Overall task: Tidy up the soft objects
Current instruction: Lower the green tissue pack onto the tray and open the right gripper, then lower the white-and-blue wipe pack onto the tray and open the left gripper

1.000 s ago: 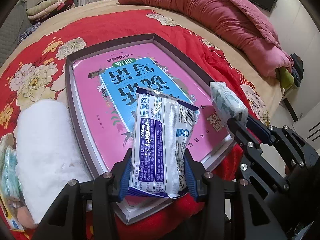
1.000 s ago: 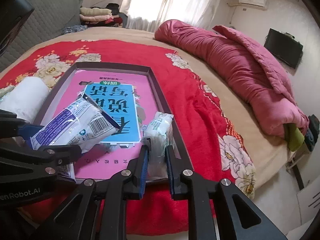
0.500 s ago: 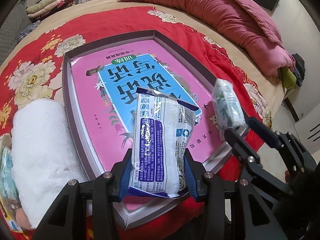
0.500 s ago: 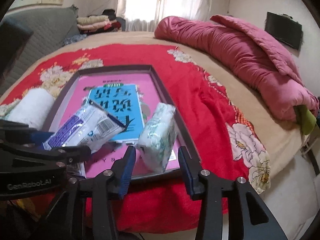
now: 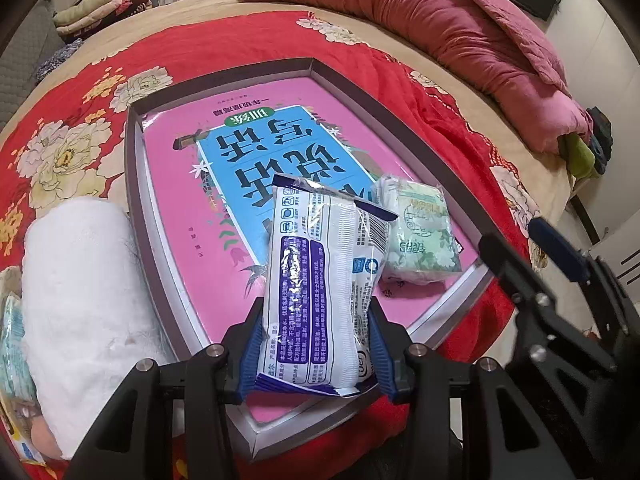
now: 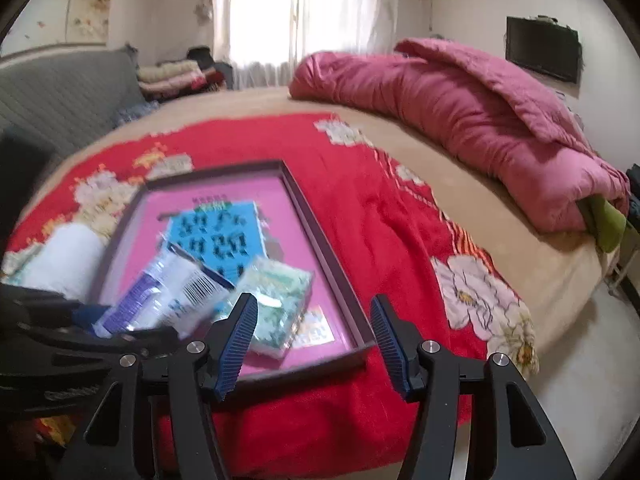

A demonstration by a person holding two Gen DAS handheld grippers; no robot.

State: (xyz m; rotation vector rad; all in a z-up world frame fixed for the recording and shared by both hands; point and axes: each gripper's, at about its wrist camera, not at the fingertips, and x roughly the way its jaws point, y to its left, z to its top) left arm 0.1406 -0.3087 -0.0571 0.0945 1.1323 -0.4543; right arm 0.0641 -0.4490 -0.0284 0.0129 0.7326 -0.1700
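Note:
My left gripper [image 5: 316,344] is shut on a white and purple soft pack [image 5: 320,288] and holds it over the near end of a shallow pink-lined box [image 5: 136,208]. A green-patterned tissue pack [image 5: 420,236] lies inside the box at its near right corner, also seen in the right wrist view [image 6: 276,312]. My right gripper [image 6: 314,332] is open and empty, drawn back just above and near that tissue pack. The purple pack shows blurred in the right wrist view [image 6: 168,296].
A rolled white towel [image 5: 84,312] lies left of the box on the red flowered blanket [image 5: 400,68]. More small packs [image 5: 12,344] sit at the far left edge. A pink quilt [image 5: 460,20] is heaped at the back right. The bed edge is near right.
My right gripper opened and let the tissue pack drop into the box, then drew back and up. The left gripper kept hold of the purple pack.

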